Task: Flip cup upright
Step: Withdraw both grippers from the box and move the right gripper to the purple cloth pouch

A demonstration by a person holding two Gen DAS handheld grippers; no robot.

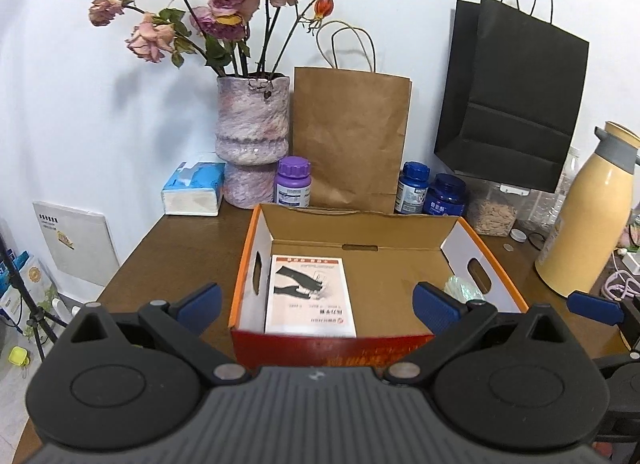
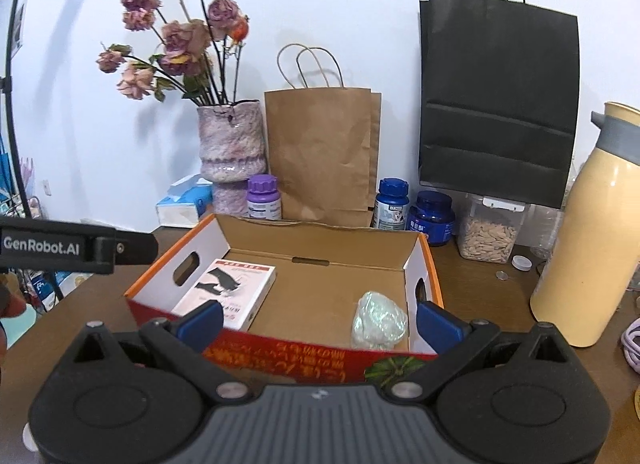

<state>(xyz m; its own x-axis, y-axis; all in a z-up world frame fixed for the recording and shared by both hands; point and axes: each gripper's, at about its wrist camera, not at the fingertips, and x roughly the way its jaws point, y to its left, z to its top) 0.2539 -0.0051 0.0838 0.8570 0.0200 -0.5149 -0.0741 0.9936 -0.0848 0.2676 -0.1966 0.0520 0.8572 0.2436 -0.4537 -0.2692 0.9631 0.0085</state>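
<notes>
A pale, iridescent glass cup (image 2: 379, 321) rests in the near right corner of an open cardboard box (image 2: 320, 240); which way its mouth faces is unclear. In the left wrist view the cup (image 1: 466, 289) peeks out behind my right-hand finger pad. My left gripper (image 1: 316, 304) hovers open in front of the box's near wall, nothing between its fingers. My right gripper (image 2: 320, 322) is also open, just short of the near wall, with the cup slightly ahead and inside its right finger (image 2: 438, 322). A white booklet (image 2: 226, 290) lies in the box's left half.
Behind the box stand a vase of dried roses (image 1: 253, 132), a brown paper bag (image 1: 352, 136), a black bag (image 1: 516, 96), pill bottles (image 1: 444, 194), a tissue pack (image 1: 194, 188) and a seed jar (image 2: 490, 230). A cream thermos (image 2: 588, 240) stands right. The left gripper's body (image 2: 76, 248) crosses the right wrist view.
</notes>
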